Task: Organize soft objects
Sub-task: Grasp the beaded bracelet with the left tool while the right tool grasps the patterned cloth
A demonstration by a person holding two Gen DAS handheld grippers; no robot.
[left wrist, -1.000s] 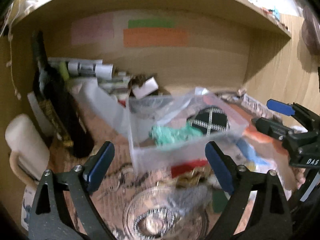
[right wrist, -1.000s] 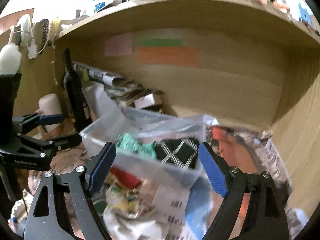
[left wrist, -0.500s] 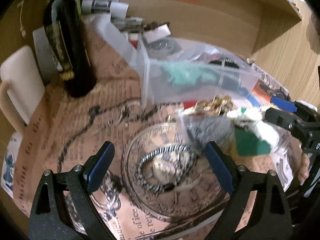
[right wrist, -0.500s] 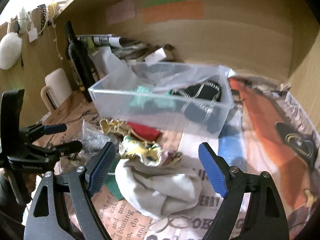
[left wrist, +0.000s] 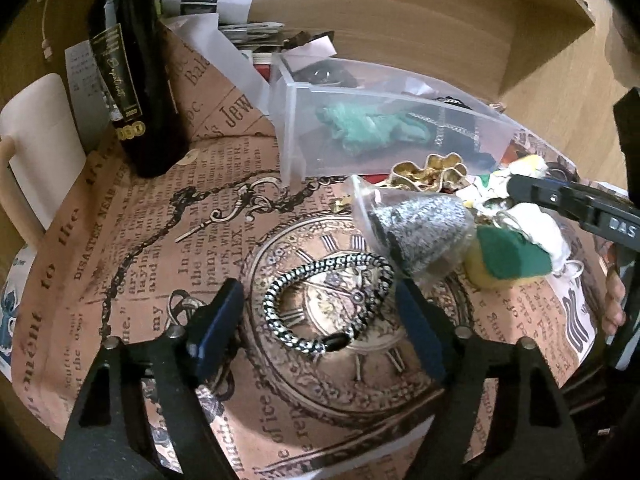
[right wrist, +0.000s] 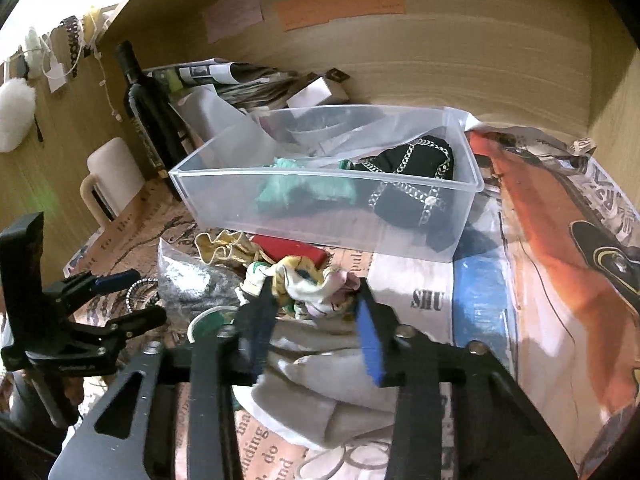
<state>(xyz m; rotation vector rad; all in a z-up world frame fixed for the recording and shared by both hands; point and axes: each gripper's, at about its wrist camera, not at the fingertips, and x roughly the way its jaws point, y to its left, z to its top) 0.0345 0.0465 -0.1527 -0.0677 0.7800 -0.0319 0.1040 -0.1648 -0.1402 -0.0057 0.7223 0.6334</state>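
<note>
Left tongs (left wrist: 320, 320): spread wide, gripping nothing, poised low over a black-and-white braided cord loop (left wrist: 326, 300) that lies flat on the newsprint-patterned paper covering the bench (left wrist: 132, 264); the loop sits between the two blue pads without visible contact. Right tongs (right wrist: 316, 332): also parted, nothing clamped, their pads flanking a crumpled multicoloured cloth (right wrist: 308, 280) at the top of a loose heap near the middle of the bench. Directly beneath that cloth lies a pale grey-white fabric (right wrist: 320, 384). To the left of the heap: a clear bag holding grey speckled material (left wrist: 420, 232), a green-and-yellow sponge (left wrist: 508, 256) touching it, and a gold ruffled scrunchie (left wrist: 430, 170) just beyond. A red item (right wrist: 292, 250) lies against the near wall of the transparent plastic bin (right wrist: 328, 184). The bin stands at the far side of the heap and contains a teal knitted piece (right wrist: 304, 192) on its left and a black pouch with silver chain trim (right wrist: 416, 184) on its right. A dark wine bottle (left wrist: 132, 80) stands upright at far left, a white mug (left wrist: 36, 132) beside it.
</note>
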